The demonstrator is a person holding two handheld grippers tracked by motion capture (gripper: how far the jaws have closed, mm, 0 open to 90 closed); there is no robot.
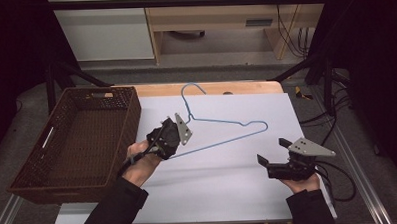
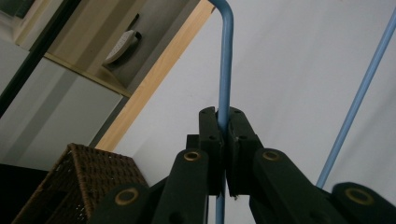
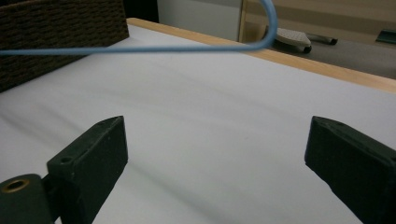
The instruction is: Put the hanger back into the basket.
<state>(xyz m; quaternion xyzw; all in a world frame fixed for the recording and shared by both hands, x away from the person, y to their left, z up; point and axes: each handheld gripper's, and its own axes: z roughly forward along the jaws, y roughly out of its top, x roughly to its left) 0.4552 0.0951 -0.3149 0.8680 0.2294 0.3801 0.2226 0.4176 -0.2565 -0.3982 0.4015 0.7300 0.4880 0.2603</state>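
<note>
The white table top (image 1: 219,181) carries a brown wicker basket (image 1: 75,141) at your left. A blue wire hanger (image 1: 227,122) lies mid-table; your left gripper (image 2: 224,122) is clamped on its wire. Your right gripper (image 1: 274,152) hovers near the hanger's right end, jaws wide apart, holding nothing.

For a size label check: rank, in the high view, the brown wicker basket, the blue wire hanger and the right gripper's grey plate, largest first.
1. Brown wicker basket
2. Blue wire hanger
3. Grey three-cornered plate on the right gripper
</note>
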